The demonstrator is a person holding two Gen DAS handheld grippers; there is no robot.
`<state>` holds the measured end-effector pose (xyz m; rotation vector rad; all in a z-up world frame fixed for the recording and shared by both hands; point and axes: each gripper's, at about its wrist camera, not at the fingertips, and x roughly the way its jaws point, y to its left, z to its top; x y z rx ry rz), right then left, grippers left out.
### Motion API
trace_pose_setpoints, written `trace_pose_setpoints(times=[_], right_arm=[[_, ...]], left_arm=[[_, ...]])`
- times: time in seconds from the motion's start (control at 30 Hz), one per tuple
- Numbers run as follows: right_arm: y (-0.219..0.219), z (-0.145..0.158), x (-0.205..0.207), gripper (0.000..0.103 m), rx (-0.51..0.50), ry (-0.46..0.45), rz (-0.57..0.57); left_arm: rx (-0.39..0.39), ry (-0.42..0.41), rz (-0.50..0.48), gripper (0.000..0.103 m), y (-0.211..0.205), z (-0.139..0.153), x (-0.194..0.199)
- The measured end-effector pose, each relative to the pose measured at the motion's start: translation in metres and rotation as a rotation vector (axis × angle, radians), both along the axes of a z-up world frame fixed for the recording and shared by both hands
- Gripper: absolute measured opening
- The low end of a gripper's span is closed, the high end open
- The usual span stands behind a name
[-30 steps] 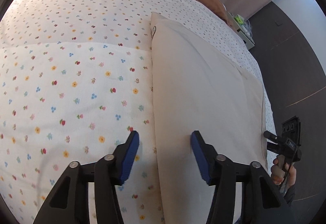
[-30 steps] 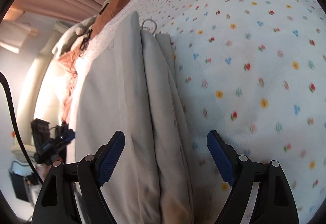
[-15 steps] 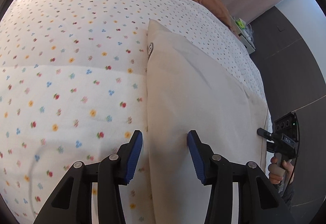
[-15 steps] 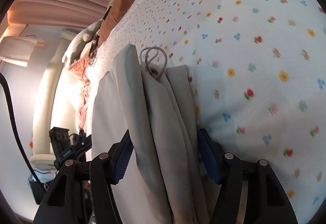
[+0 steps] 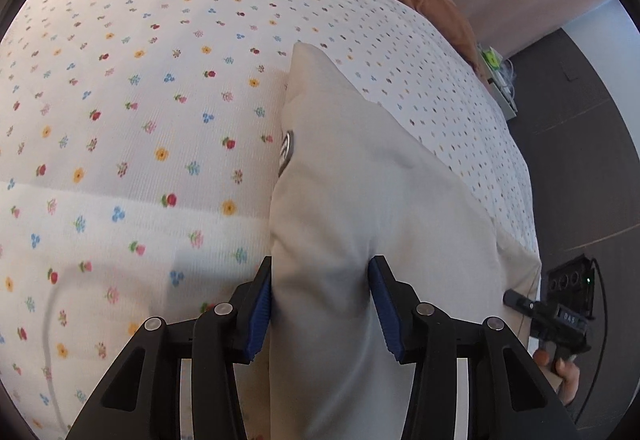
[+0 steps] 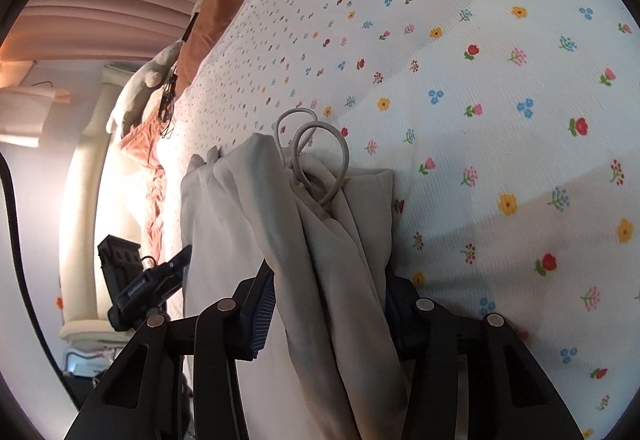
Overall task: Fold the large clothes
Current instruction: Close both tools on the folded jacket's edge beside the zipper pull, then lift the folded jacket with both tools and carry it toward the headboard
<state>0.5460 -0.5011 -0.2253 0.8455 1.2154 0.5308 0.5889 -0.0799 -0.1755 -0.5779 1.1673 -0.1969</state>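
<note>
**Both grippers pinch the folded garment on the bed**

The flowered bedspread (image 5: 140,119) fills my view, and the beige garment (image 5: 360,199) lies folded on it near the edge. My left gripper (image 5: 320,304) clamps one end of it between half-closed pads. My right gripper (image 6: 328,304), jaws just closing, squeezes the bunched layers at the other end, below the looped drawcord (image 6: 316,155).
</note>
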Motion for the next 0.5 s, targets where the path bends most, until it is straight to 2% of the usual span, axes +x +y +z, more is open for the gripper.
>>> trace_pose_setpoints(times=[0.07, 0.13, 0.2, 0.33, 0.5], right_arm=[[0.001, 0.002, -0.001, 0.04, -0.019, -0.004, -0.016], [0.004, 0.008, -0.005, 0.028, -0.033, -0.026, -0.027], [0.006, 0.016, -0.012, 0.018, -0.035, -0.059, -0.041], [0.008, 0.036, -0.023, 0.014, -0.027, -0.113, -0.064], [0.019, 0.077, -0.042, 0.013, -0.038, -0.202, -0.071]], left_arm=[[0.02, -0.001, 0.009, 0.046, -0.004, 0.002, 0.002], [0.032, -0.013, 0.004, 0.036, -0.009, 0.007, 0.001], [0.052, -0.037, -0.003, 0.031, -0.013, 0.013, -0.001], [0.076, -0.092, -0.005, 0.023, -0.014, 0.033, -0.011], [0.075, -0.172, -0.004, 0.02, -0.011, 0.068, -0.026]])
